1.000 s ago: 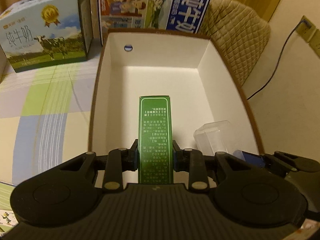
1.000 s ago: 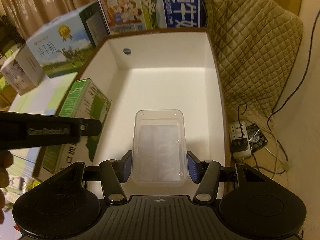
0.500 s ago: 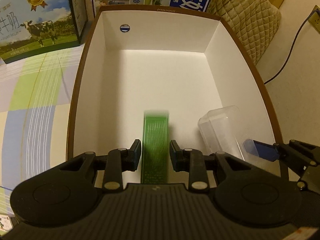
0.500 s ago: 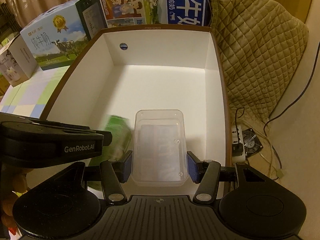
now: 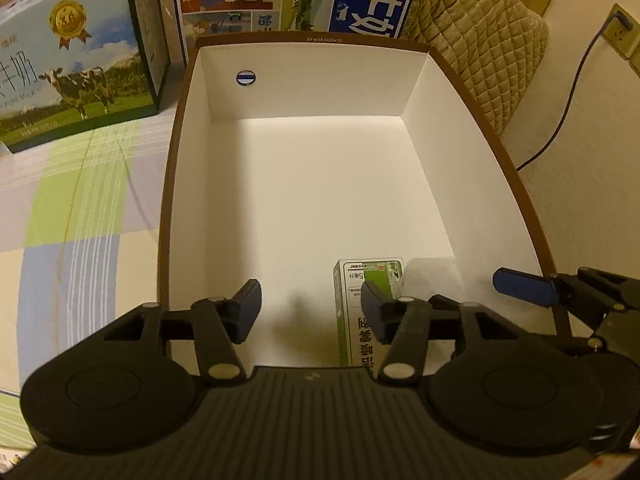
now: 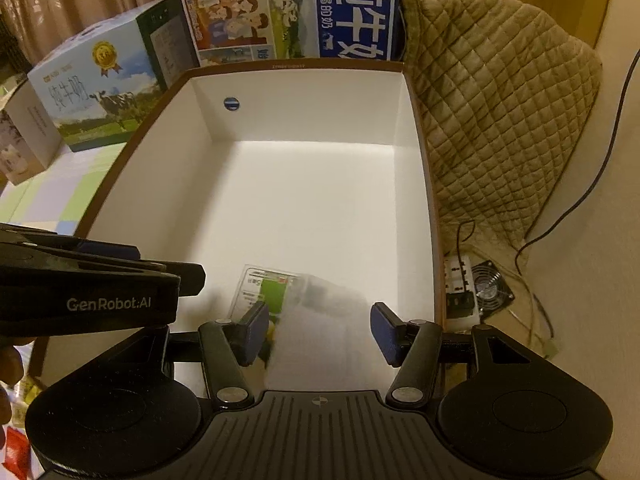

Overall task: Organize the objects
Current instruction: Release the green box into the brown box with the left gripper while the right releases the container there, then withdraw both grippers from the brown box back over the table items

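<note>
A small carton (image 5: 362, 312) lies inside the open box (image 5: 304, 184), at its near end, with a clear plastic container (image 6: 328, 320) just right of it. Two milk cartons (image 5: 76, 76) stand behind and left of the open box, and a quilted chair (image 6: 496, 120) stands to its right.

A milk carton case printed with a cow (image 5: 76, 76) stands on the checked cloth of the surface (image 5: 72, 208), and a second case with blue lettering (image 6: 288, 12) stands behind it. To the right a quilted beige cover (image 6: 500, 112) drapes over a seat. On the floor lie a white power strip (image 6: 460, 284), a small fan (image 6: 490, 288) and a dark cable (image 6: 580, 200). A wall socket (image 5: 622, 32) sits above.
</note>
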Demonstrator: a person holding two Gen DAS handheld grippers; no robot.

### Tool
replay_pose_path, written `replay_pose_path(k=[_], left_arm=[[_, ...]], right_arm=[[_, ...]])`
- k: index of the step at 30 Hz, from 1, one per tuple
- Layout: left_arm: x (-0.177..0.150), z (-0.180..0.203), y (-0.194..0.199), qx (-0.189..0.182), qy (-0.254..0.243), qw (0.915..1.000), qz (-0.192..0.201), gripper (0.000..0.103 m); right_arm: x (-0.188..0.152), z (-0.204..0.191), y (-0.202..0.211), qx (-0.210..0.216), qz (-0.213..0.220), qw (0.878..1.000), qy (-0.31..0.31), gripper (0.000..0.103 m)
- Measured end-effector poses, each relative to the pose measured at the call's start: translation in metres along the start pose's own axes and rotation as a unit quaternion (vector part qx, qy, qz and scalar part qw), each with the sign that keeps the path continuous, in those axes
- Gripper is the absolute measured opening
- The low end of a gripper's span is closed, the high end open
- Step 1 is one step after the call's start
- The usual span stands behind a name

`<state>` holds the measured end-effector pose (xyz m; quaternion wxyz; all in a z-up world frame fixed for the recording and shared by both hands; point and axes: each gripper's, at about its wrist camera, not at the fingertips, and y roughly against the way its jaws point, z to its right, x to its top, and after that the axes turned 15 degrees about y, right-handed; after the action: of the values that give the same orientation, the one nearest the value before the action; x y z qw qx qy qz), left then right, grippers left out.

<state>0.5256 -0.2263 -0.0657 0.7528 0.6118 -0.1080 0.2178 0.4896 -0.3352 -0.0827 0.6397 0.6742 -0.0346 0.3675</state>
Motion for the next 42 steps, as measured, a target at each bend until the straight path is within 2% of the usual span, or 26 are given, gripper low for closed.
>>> replay_pose_path(k=[2,4,8,10,18,31,42], left_arm=[[-0.001,0.0,0.004,0.0,-0.004,1.0,0.002,0.055],[-0.003,-0.001,0.009,0.001,-0.008,1.0,0.005,0.063],[-0.008,-0.002,0.021,0.0,-0.018,0.9998,0.012,0.067],[-0.011,-0.003,0.028,-0.003,-0.02,0.9997,0.014,0.073],[-0.028,-0.013,0.066,-0.011,-0.024,0.9991,0.033,0.083],[-0.074,-0.035,0.127,-0.024,-0.005,0.9979,0.059,0.084],[-0.111,-0.06,0.158,-0.029,0.01,0.9974,0.065,0.084]], right_arm=[[-0.002,0.0,0.007,0.001,0.006,1.0,0.003,0.062],[-0.005,-0.001,0.016,0.005,0.013,1.0,0.007,0.065],[-0.013,-0.005,0.031,0.011,0.02,1.0,0.012,0.069],[-0.017,-0.007,0.039,0.016,0.026,0.999,0.012,0.07],[-0.031,-0.008,0.074,0.03,0.05,0.998,-0.014,0.071],[-0.061,-0.014,0.116,0.05,0.075,0.995,-0.046,0.071],[-0.08,-0.034,0.145,0.056,0.094,0.992,-0.066,0.071]])
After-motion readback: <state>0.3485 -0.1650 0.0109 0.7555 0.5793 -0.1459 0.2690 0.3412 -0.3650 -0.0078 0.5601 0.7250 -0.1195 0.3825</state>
